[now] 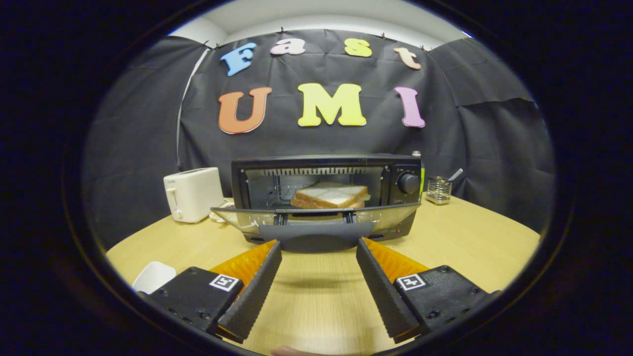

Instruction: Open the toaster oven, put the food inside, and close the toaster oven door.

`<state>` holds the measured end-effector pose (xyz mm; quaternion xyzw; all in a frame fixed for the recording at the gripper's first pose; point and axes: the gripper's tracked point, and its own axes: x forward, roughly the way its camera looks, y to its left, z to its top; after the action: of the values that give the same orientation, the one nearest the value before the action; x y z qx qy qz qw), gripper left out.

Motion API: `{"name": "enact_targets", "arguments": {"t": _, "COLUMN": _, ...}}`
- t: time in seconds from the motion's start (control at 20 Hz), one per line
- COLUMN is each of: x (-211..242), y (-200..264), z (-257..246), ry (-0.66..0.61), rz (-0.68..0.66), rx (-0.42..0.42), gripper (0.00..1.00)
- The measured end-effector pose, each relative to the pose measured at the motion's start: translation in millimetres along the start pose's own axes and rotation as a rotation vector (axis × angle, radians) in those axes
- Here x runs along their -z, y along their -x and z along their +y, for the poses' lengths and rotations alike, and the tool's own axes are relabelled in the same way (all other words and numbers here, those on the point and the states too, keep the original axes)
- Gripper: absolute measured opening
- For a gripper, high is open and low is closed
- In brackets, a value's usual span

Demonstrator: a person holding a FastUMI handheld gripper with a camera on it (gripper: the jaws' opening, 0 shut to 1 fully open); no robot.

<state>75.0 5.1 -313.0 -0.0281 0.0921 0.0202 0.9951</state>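
Round light-wood table (445, 237) carries everything. Black toaster oven (326, 185) sits at table centre, beyond the fingers, door (316, 217) dropped fully open and lying flat toward the camera, its dark handle (316, 236) at the front edge. Handle sits just ahead of the fingertips, between them in line; cannot tell if tips touch it. Gripper (319, 247) fingers spread wide, nothing held, bare tabletop between them. Sandwich (330, 195), white bread slices stacked, lies inside the oven cavity on the rack, toward the right half. Control knob (408, 183) on the oven's right panel. White pop-up toaster (192, 194) stands left of the oven, near but apart. Small wire mesh holder (438, 190) right of the oven, with a utensil handle poking out. White plate edge (220, 213) peeks between toaster and oven door. White dish (154, 277) at the near left table edge, beside the left finger mount.
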Motion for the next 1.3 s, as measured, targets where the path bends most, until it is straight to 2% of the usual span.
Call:
{"name": "enact_targets", "arguments": {"t": 0.15, "x": -22.5, "y": -16.5, "z": 5.3, "ry": -0.061, "rz": 0.067, "rx": -0.018, "gripper": 1.0}}
{"name": "enact_targets", "arguments": {"t": 0.25, "x": -34.8, "y": -19.6, "z": -0.2, "ry": -0.079, "rz": 0.115, "rx": 0.002, "gripper": 1.0}}
{"name": "enact_targets", "arguments": {"t": 0.55, "x": -92.8, "y": 10.6, "z": 0.4, "ry": -0.01, "rz": 0.056, "rx": -0.001, "gripper": 1.0}}
{"name": "enact_targets", "arguments": {"t": 0.85, "x": -174.9, "y": 81.5, "z": -11.2, "ry": -0.038, "rz": -0.069, "rx": -0.003, "gripper": 1.0}}
{"name": "enact_targets", "arguments": {"t": 1.0, "x": -215.2, "y": 123.4, "z": -26.7, "ry": -0.008, "rz": -0.125, "rx": 0.031, "gripper": 1.0}}
{"name": "enact_targets", "arguments": {"t": 1.3, "x": -262.5, "y": 207.6, "z": -44.9, "ry": -0.055, "rz": -0.193, "rx": 0.056, "gripper": 1.0}}
